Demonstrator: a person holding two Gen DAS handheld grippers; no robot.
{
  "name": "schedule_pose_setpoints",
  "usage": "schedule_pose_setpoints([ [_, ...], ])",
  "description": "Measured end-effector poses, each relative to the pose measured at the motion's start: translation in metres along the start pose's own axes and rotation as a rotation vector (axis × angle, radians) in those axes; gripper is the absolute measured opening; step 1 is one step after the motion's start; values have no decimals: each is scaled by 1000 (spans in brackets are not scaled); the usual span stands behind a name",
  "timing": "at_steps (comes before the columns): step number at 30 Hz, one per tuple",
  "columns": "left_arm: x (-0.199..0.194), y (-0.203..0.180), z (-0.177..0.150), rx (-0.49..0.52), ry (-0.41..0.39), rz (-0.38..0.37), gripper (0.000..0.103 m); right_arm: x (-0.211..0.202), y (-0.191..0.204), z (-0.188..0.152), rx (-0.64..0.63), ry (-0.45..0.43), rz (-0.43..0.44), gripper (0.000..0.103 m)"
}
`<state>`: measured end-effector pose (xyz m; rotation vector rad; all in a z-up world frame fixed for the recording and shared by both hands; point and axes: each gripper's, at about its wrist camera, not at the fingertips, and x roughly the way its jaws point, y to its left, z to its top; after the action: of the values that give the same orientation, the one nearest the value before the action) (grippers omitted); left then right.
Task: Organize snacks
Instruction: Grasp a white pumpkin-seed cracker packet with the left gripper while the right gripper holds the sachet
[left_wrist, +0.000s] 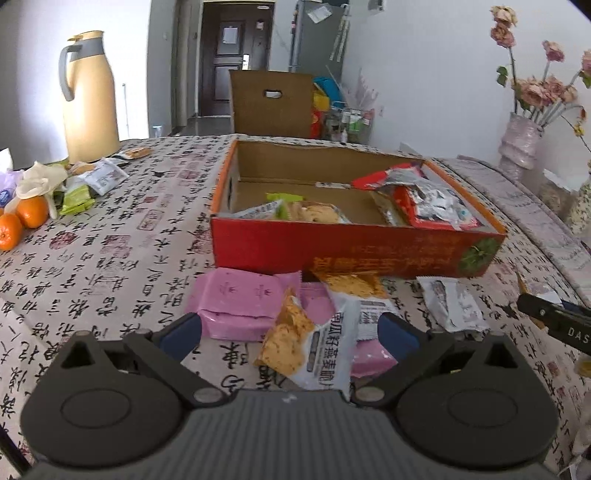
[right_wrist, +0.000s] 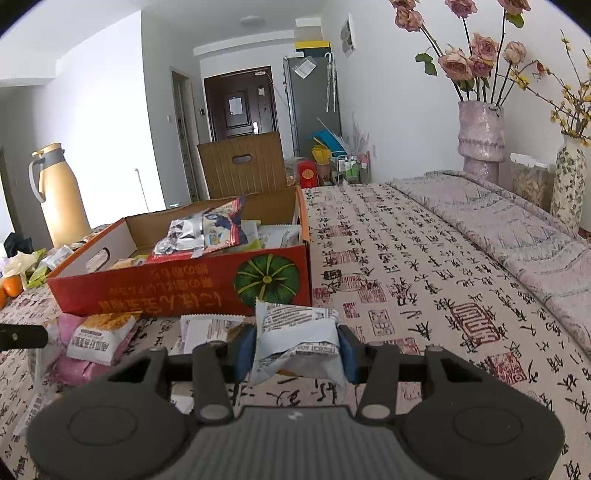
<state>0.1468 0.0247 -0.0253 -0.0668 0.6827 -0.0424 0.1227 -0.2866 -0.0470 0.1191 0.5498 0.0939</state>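
Observation:
A red cardboard box (left_wrist: 354, 254) (right_wrist: 177, 291) stands open on the patterned tablecloth, with foil and other snack packets (left_wrist: 424, 199) inside. In front of it lie pink packets (left_wrist: 236, 302), a white-and-orange cracker packet (left_wrist: 306, 343) and a grey-white packet (left_wrist: 454, 302). My left gripper (left_wrist: 288, 325) is open just above this pile. The cracker packet lies between its blue pads (left_wrist: 181, 328) and they do not press on it. My right gripper (right_wrist: 295, 349) is shut on a white snack packet (right_wrist: 295, 328), held a little above the cloth before the box's right end.
A beige thermos jug (left_wrist: 88, 96) stands at the far left of the table. Oranges (left_wrist: 26, 218) and loose packets (left_wrist: 99, 177) lie near it. Two vases with flowers (right_wrist: 480, 136) stand at the far right. A brown carton (left_wrist: 271, 103) stands behind the table.

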Motion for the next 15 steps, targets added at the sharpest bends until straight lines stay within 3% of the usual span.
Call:
schedule_pose_setpoints([
  [5,3,-6,-6,38,10,-18,103,-2,-1,-3,8,6,0,46],
  [10,15,-3,-6,9,36,-5,100,-4,1,-6,5,11,6,46],
  [15,24,2,-7,-31,76,-42,70,-6,3,-8,4,12,9,47],
])
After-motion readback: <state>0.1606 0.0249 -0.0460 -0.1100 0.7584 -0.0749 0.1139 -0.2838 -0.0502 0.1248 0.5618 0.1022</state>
